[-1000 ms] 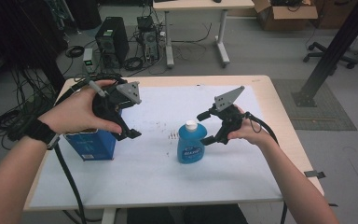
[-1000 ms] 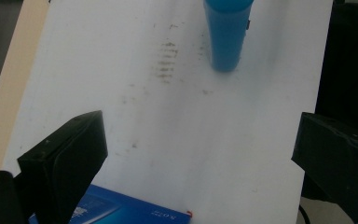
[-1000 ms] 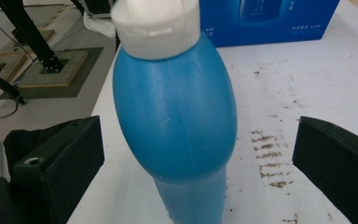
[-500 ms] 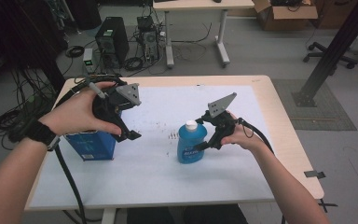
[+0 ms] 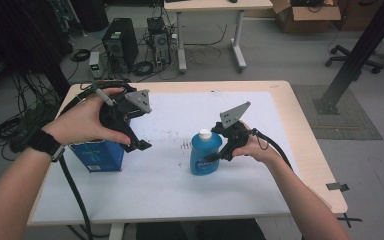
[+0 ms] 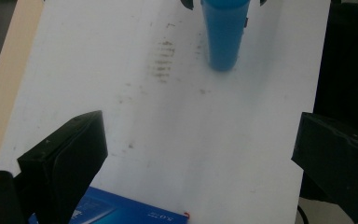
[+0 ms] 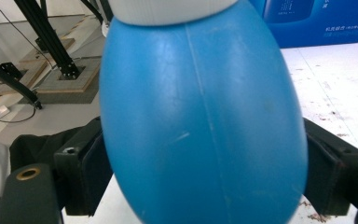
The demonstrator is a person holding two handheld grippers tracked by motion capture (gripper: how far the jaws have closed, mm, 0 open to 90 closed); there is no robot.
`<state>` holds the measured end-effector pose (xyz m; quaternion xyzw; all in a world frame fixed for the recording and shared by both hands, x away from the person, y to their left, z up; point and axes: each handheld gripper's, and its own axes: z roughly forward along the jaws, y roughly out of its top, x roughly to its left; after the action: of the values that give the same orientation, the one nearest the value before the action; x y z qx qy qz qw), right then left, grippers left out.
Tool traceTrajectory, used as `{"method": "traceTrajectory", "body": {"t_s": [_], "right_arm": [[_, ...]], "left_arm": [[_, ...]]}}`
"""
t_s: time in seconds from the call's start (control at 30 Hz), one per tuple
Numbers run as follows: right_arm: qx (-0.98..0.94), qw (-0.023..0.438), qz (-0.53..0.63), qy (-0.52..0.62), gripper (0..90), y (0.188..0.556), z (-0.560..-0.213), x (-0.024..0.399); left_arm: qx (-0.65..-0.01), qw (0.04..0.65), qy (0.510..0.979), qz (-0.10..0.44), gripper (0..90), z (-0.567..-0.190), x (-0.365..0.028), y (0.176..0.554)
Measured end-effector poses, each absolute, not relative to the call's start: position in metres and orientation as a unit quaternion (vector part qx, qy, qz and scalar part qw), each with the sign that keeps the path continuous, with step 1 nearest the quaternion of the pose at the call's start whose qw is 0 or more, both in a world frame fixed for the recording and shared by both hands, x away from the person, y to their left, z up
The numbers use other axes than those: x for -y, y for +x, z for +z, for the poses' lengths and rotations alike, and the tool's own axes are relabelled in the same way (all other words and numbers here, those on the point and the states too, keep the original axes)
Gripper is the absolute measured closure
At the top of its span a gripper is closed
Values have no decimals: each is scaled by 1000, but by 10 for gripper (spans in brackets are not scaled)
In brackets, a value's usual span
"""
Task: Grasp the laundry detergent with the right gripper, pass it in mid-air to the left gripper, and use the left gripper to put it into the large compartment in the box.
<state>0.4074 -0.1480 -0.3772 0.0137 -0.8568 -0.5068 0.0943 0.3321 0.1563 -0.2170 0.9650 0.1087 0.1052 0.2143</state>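
A blue bottle (image 5: 202, 156) with a white cap (image 5: 206, 134) stands upright on the white table sheet (image 5: 170, 180), right of centre. My right gripper (image 5: 216, 148) has come in from the right, and its jaws sit on either side of the bottle's body. In the right gripper view the bottle (image 7: 203, 121) fills the gap and both pads (image 7: 93, 168) touch it. My left gripper (image 5: 137, 138) hovers open above the table's left part, beside a blue box (image 5: 97, 156). In the left gripper view its jaws stand wide apart, with the box's corner (image 6: 130, 212) below and the bottle (image 6: 223, 32) ahead.
Dark smudges (image 5: 185, 146) mark the sheet between box and bottle. The wooden table edge (image 5: 310, 130) runs along the right. A black cable (image 5: 275, 147) trails from the right gripper. On the floor behind stand a computer tower (image 5: 120, 42) and another table's legs (image 5: 182, 40).
My right gripper moved left to the bottle and its jaws closed around the body. The left gripper and the box stayed where they were.
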Motion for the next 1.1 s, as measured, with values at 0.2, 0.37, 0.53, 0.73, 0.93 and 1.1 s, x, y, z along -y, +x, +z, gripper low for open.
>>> {"method": "traceTrajectory", "body": {"t_s": [0.2,0.37,0.53,0.73,0.93,1.1], "right_arm": [[857,97,-506,16,195,408,-379,148],[856,97,-508,17,230,408,-378,149],[855,97,-509,16,248,408,-378,149],[852,96,-514,17,270,408,-378,150],[852,95,-515,13,272,408,-380,151],[850,95,-517,16,292,408,-380,152]], "left_arm": [[-109,214,965,105,35,-217,-157,332],[-108,214,965,104,35,-217,-157,331],[-107,214,965,104,35,-217,-156,331],[-106,213,966,104,35,-216,-155,331],[-104,211,966,104,36,-216,-155,331],[-103,212,966,103,36,-216,-154,332]]}}
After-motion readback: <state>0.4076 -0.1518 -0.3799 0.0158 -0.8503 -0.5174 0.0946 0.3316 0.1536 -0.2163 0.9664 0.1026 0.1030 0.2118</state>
